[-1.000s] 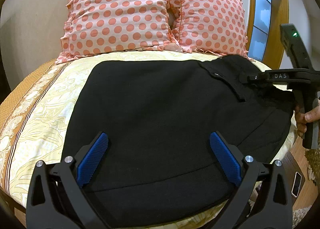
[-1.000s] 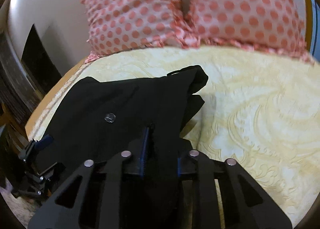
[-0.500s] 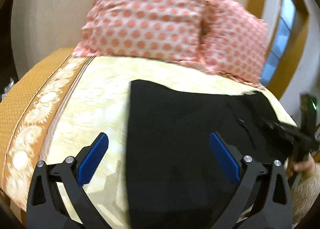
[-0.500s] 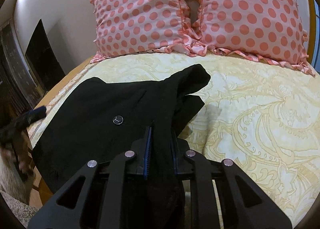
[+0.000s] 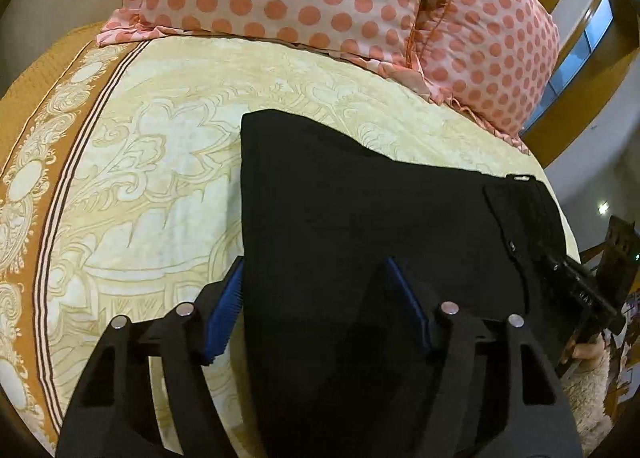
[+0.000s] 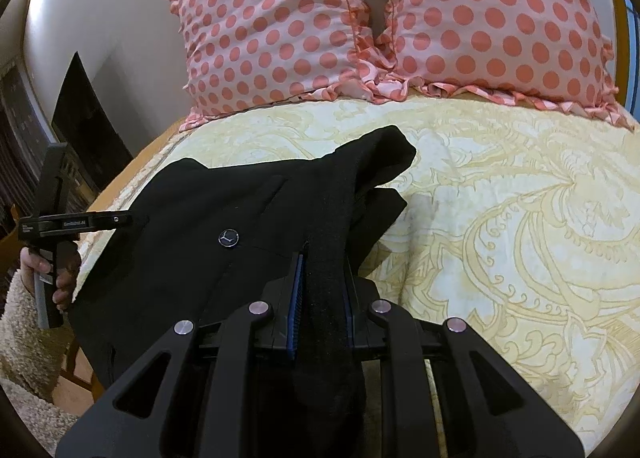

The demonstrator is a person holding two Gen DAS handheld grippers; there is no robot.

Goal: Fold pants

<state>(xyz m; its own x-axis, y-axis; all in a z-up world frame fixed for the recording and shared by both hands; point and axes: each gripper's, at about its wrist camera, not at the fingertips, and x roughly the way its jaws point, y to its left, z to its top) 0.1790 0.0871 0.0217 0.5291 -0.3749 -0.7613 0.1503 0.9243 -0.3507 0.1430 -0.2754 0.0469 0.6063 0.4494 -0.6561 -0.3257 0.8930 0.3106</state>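
Right gripper clamped on black pants on a bed

The right gripper (image 6: pixel 320 298) has its jaws closed on a bunched fold of the pants (image 6: pixel 224 209), the blue pads pressing the cloth from both sides. The pants lie spread to the left over a yellow patterned bedsheet (image 6: pixel 500 217), a round button (image 6: pixel 229 238) showing on top and a rumpled end lifted toward two pink dotted pillows (image 6: pixel 360 29). At the left edge a hand (image 6: pixel 52 270) in a fuzzy sleeve (image 6: pixel 16 322) holds the left gripper (image 6: pixel 120 219), its tip at the pants' far edge.
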